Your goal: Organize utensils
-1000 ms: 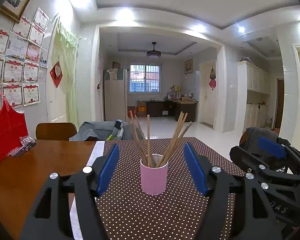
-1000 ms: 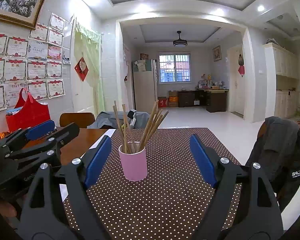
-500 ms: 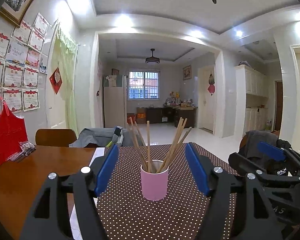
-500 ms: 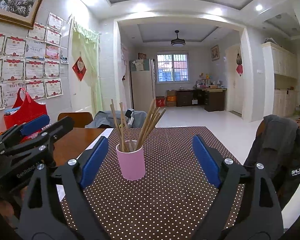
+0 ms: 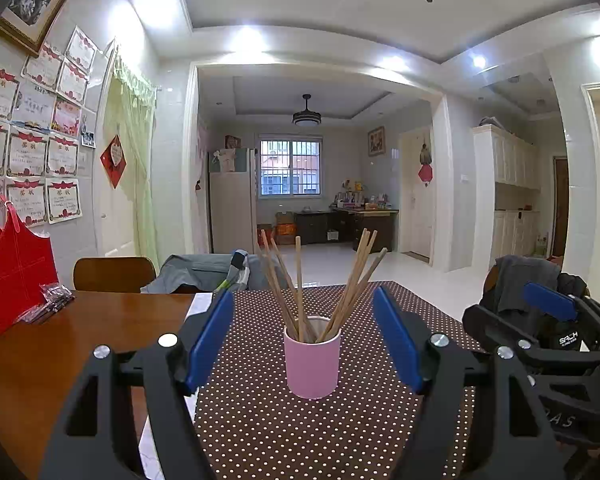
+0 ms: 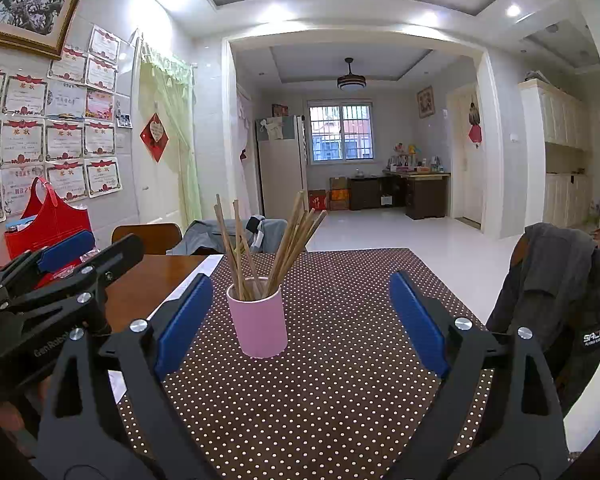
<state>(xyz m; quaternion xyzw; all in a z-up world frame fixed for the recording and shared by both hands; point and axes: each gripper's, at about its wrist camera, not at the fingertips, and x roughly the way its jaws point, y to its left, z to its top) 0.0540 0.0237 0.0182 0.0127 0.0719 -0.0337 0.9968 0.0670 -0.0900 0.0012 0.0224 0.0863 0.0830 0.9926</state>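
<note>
Pink cup (image 5: 311,362) stands upright on the brown dotted cloth (image 5: 300,432) that covers the counter (image 5: 60,360), and it holds a bundle of wooden chopsticks (image 5: 320,280). Their long axes point up and fan outward, some leaning left, some right, with the tips high above the rim. Their lower ends are hidden inside the cup, so I cannot count them surely.

Both claws hover level before the cup, touching nothing. The left claw (image 5: 303,338) is spread wide and its jaws are opening; the cup shows in the gap but lies farther away. The right claw (image 6: 300,320) is also spread, jaws opening, with the cup toward its left finger (image 6: 184,320), not touching it.

At the far left a red bag (image 5: 12,276) stands on the bare wood. A grey jacket (image 6: 556,292) hangs on a chair at the right, partly cut off.
</note>
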